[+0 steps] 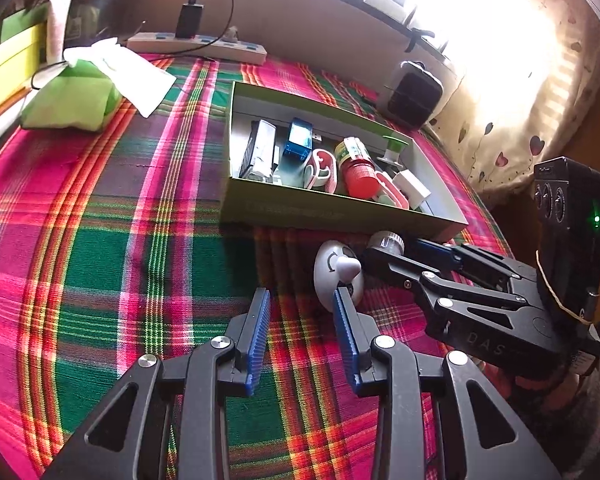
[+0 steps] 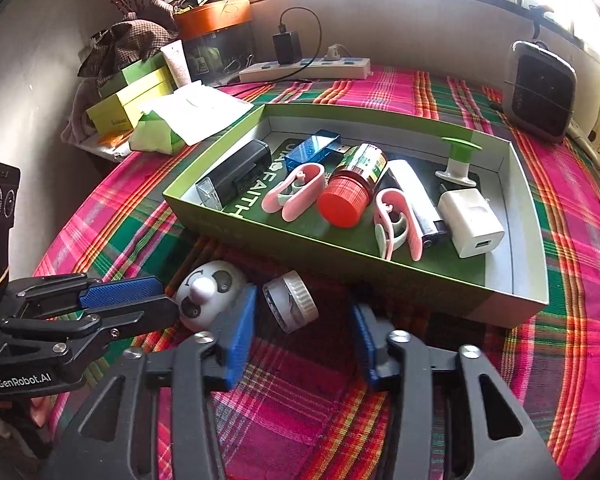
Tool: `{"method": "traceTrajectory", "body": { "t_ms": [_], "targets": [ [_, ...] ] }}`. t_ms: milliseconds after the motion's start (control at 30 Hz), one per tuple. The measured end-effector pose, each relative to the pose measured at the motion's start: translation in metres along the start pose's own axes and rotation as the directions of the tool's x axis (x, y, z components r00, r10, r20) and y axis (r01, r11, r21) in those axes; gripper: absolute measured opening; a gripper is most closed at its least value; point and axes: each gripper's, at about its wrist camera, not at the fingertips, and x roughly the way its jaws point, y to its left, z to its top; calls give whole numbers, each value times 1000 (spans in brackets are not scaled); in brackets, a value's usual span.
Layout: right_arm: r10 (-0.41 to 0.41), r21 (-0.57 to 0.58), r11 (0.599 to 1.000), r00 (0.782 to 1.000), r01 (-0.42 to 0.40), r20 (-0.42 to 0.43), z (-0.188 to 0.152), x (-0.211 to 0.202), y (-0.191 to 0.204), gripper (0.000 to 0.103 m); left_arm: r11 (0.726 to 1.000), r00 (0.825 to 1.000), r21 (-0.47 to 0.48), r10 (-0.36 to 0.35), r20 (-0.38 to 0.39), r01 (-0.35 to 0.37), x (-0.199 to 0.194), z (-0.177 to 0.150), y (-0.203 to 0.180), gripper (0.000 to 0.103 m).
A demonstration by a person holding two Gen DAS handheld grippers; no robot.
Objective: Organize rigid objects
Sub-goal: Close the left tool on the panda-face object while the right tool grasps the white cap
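A green box point(image 2: 352, 114) point(image 1: 300, 216) on the plaid cloth holds a red-capped bottle point(image 2: 346, 200), pink clips point(image 2: 296, 196), a blue device point(image 2: 314, 148), a white charger point(image 2: 470, 218) and other items. In front of it lie a white panda-faced egg toy point(image 2: 210, 292) point(image 1: 336, 276) and a small white-lidded jar point(image 2: 290, 300) point(image 1: 388, 242). My left gripper point(image 1: 302, 312) is open, its right finger against the egg. My right gripper point(image 2: 304, 322) is open, with the jar between its fingertips and not gripped.
A power strip point(image 2: 304, 68) with a black adapter lies at the back. A black speaker point(image 2: 540, 90) stands at the back right. Green and yellow boxes point(image 2: 128, 96) and a tissue pack point(image 1: 72, 96) sit at the left.
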Motion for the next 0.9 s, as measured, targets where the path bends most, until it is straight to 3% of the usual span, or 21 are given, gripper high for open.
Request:
{"method": "traceTrajectory", "body": {
  "t_ms": [133, 333, 900],
  "targets": [
    [11, 1, 1000, 1000, -11, 1, 1, 0, 0, 28, 1000, 1000, -1, -5, -4, 5, 0, 1, 0, 34],
    [20, 18, 1000, 1000, -21, 11, 0, -3, -3, 20, 1000, 1000, 0, -21, -7, 21, 2, 2, -3, 42],
    [5, 48, 999, 1000, -6, 26, -7, -14, -12, 20, 999, 1000, 29, -15, -24, 16, 14, 13, -13, 45]
  ]
}}
